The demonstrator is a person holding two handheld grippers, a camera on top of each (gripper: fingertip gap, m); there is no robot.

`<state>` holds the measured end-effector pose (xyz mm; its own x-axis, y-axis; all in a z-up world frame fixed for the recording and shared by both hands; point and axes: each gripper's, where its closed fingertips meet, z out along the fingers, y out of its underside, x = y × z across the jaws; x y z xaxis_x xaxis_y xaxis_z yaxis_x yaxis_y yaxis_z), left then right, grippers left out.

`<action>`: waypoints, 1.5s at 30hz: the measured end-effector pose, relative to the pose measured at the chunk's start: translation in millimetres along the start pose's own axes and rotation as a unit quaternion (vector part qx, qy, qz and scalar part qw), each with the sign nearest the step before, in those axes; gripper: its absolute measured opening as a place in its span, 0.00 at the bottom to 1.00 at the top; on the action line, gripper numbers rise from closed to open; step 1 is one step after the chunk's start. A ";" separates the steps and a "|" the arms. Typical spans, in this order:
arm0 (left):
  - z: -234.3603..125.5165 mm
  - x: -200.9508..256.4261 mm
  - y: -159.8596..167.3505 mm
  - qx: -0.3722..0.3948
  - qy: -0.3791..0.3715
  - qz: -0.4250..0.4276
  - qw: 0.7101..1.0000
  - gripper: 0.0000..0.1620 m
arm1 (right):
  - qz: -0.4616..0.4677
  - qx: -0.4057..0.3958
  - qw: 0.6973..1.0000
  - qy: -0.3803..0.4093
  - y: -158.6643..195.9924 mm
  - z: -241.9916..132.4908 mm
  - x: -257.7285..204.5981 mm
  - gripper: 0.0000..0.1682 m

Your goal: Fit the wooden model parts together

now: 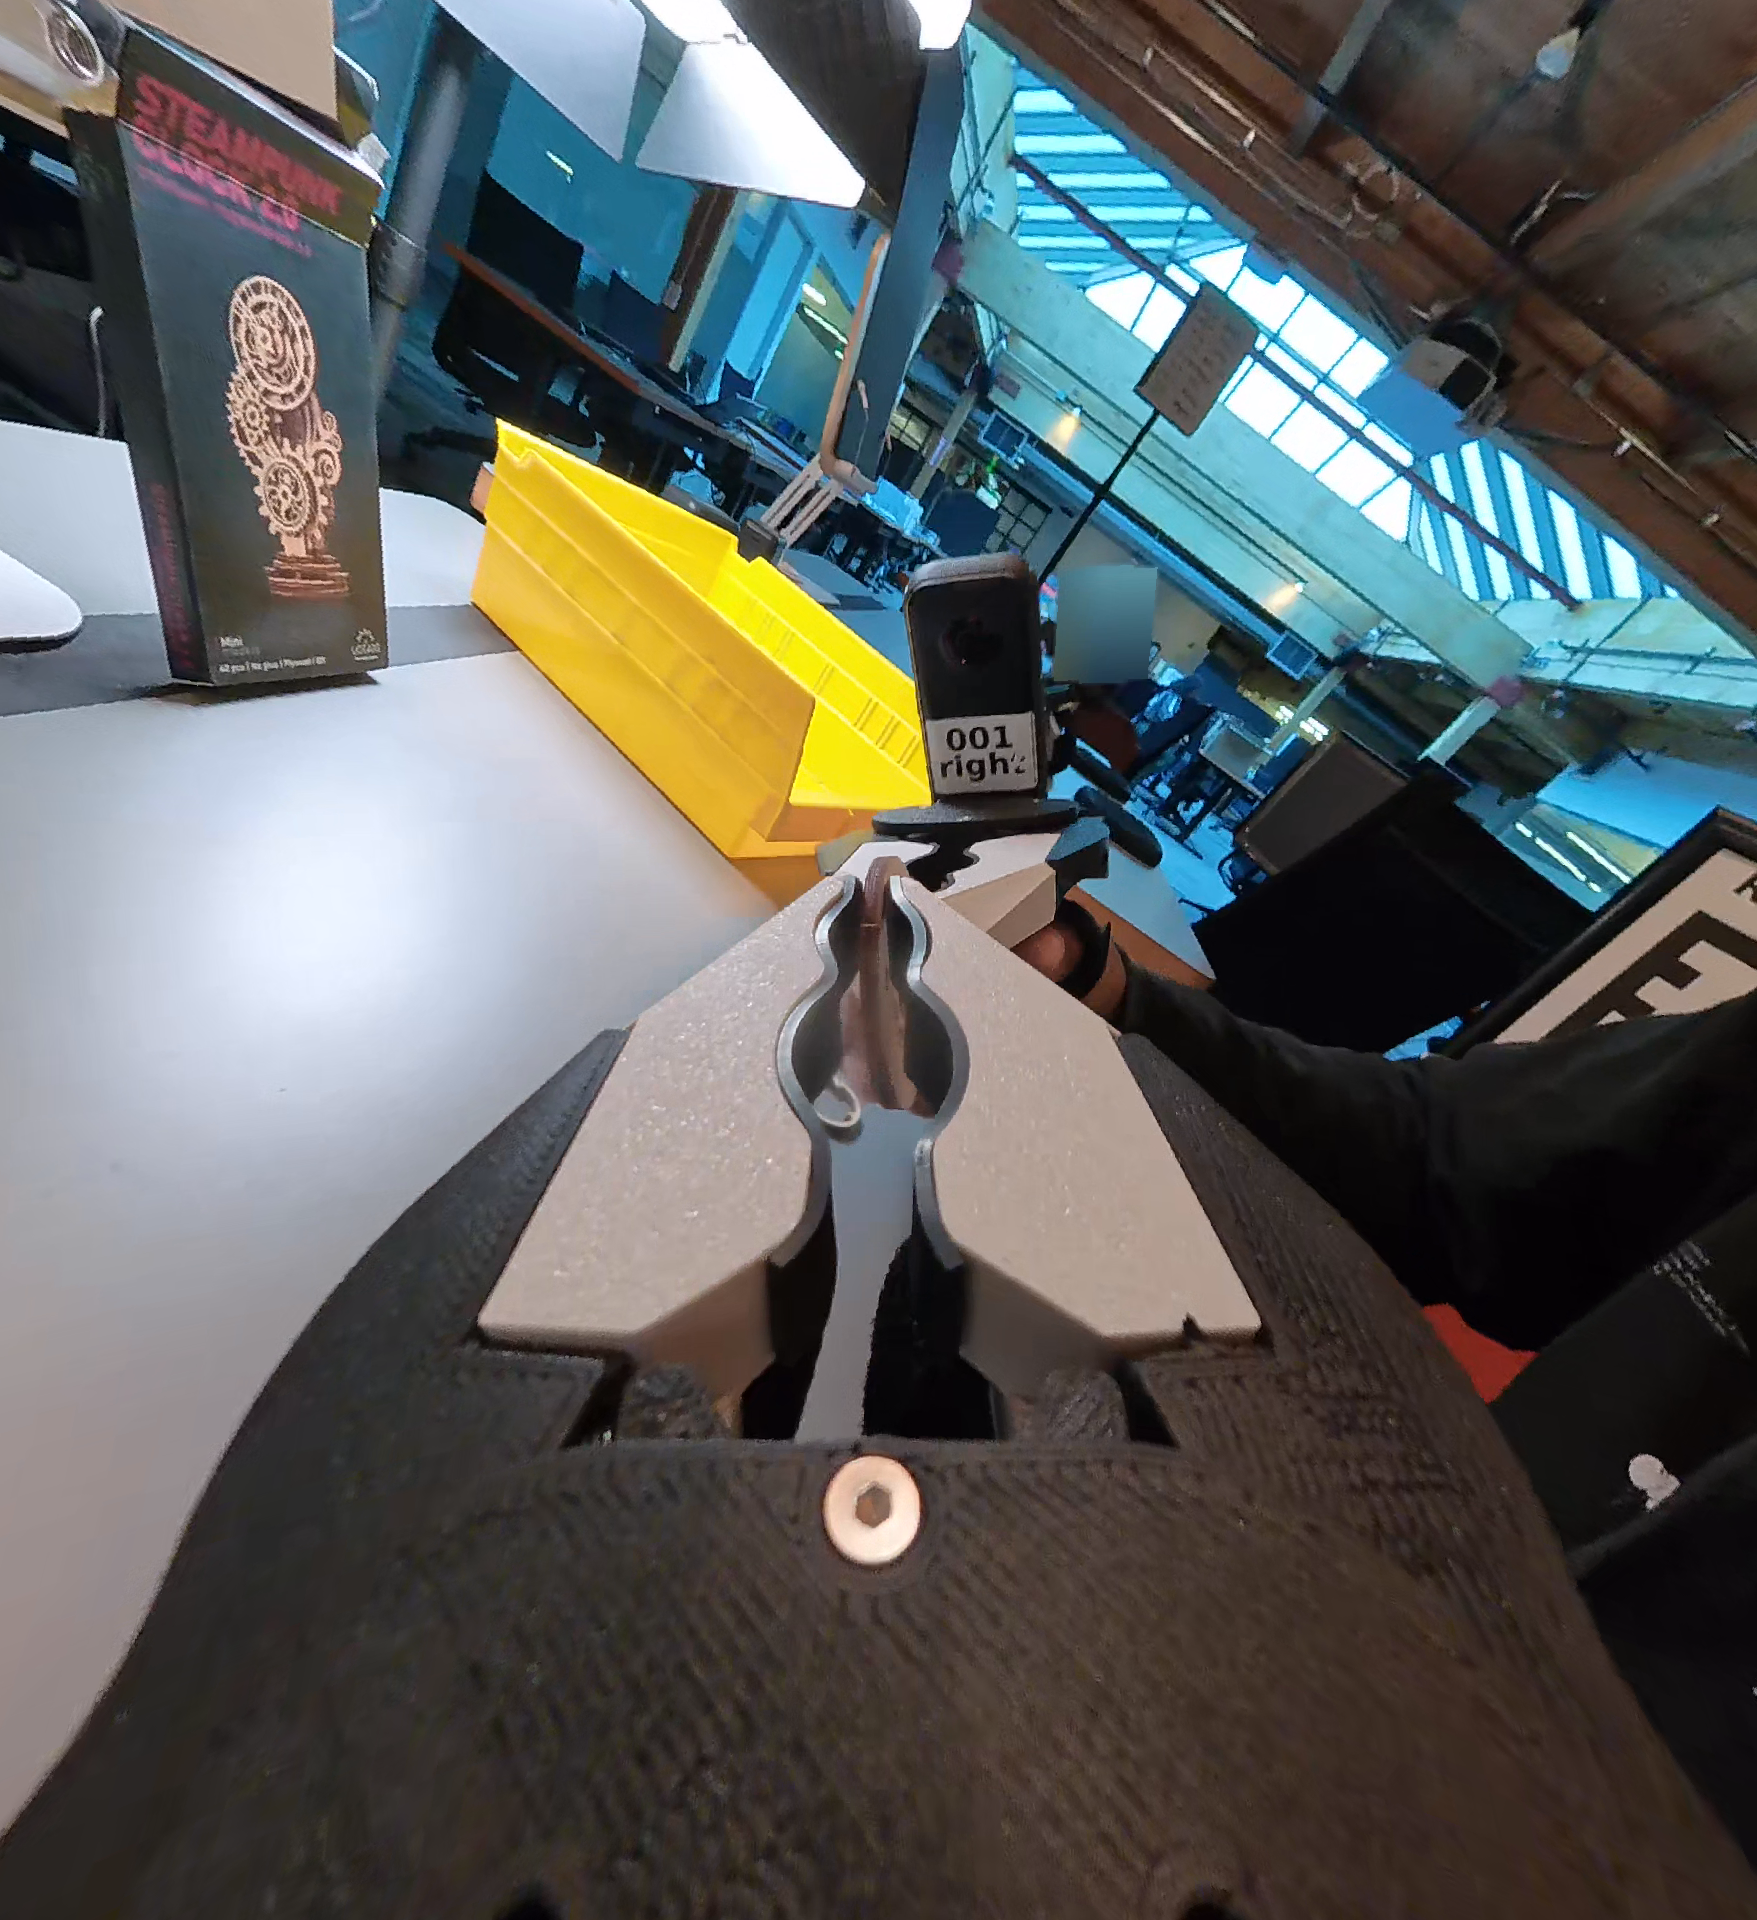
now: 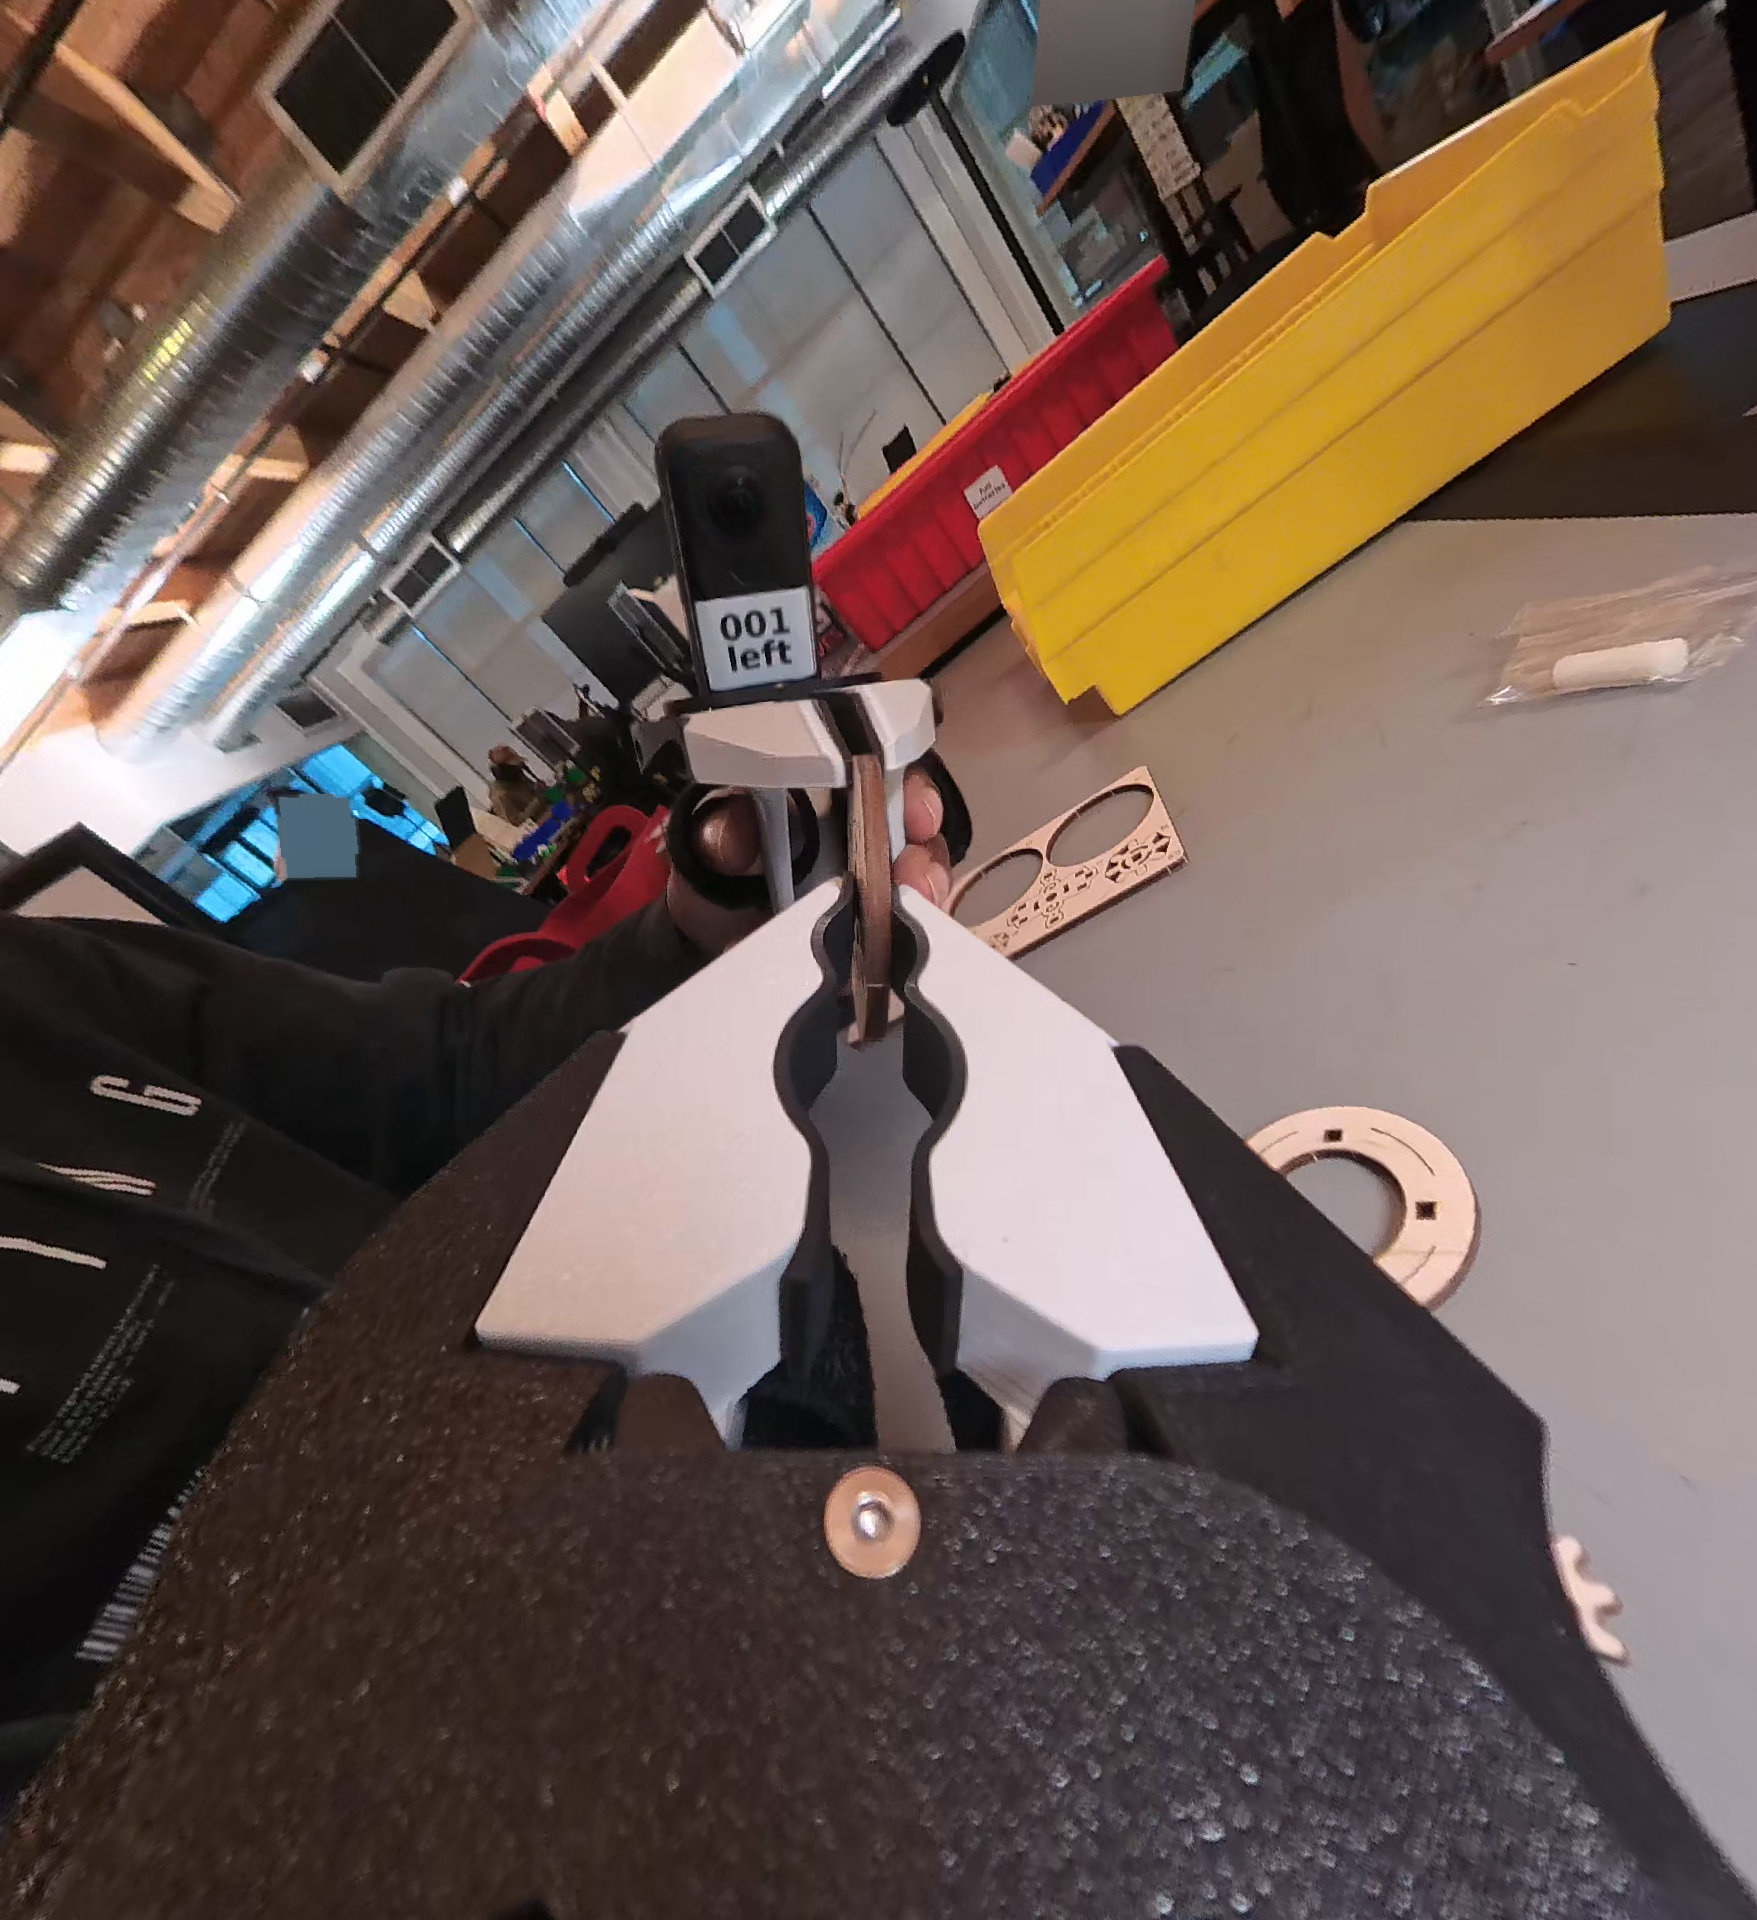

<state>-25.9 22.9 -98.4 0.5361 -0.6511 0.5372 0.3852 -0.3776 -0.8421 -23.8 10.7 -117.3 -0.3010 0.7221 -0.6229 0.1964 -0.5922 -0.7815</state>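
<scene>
In the left wrist view my left gripper [image 1: 871,888] is shut on a thin brown wooden part [image 1: 879,1003], seen edge-on between the grey fingers. In the right wrist view my right gripper [image 2: 869,904] is shut on a flat round wooden part [image 2: 869,883], also edge-on. The two grippers face each other tip to tip above the table. The left gripper [image 2: 853,764] holds the far end of the same wooden stack. I cannot tell whether the parts are joined.
On the grey table [image 2: 1476,935] lie a wooden ring [image 2: 1373,1210], a cut-out wooden sheet [image 2: 1071,862], a small wooden piece [image 2: 1591,1610] and a clear bag of sticks [image 2: 1632,644]. A yellow bin [image 2: 1373,436] and a red bin [image 2: 988,488] stand behind. The kit box [image 1: 250,416] stands far left. Left and right tips are no more than a few centimetres apart.
</scene>
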 end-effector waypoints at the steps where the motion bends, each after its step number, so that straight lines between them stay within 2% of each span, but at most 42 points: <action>1: 0.5 0.8 -1.5 0.007 -0.002 -0.001 1.000 0.01 | 0.005 0.009 1.000 -0.003 -1.9 -0.2 -0.2 0.01; 7: 1.3 4.7 -11.2 0.052 -0.013 -0.011 0.998 0.01 | 0.040 0.060 0.997 -0.013 -10.6 1.5 -2.6 0.01; 18: 1.2 -1.0 -6.4 0.053 -0.028 -0.024 0.998 0.02 | -0.033 0.005 0.998 0.059 -5.9 -0.6 1.8 0.00; 24: -0.4 11.0 -3.7 0.006 0.024 -0.018 1.000 0.02 | -0.045 -0.028 0.999 0.011 -2.8 -2.3 -10.9 0.00; 26: 1.1 15.0 5.1 -0.030 0.029 0.004 0.999 0.07 | -0.040 -0.029 0.999 0.009 -3.3 -3.9 -10.6 0.00; 30: 3.7 11.5 12.5 -0.054 0.009 0.020 0.998 0.03 | -0.044 -0.038 0.998 0.012 -1.7 -5.8 -8.4 0.00; 35: 5.7 6.5 9.8 -0.030 -0.013 -0.006 0.999 0.01 | -0.062 -0.017 0.996 0.065 -7.2 -6.7 4.1 0.06; 39: 5.7 1.3 8.6 -0.015 -0.031 -0.029 0.999 0.02 | -0.106 -0.023 0.987 0.120 -8.4 -6.2 10.5 0.06; 45: 6.2 -4.4 12.2 -0.013 -0.037 -0.042 0.998 0.03 | -0.140 -0.049 0.976 0.160 -5.2 -7.5 15.9 0.06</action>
<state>-18.9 25.2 -110.8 0.5579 -0.5665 0.6065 0.4113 -0.4460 -0.7949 -22.6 27.9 -123.4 -0.0525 0.9347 -0.3516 0.2406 -0.3298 -0.9129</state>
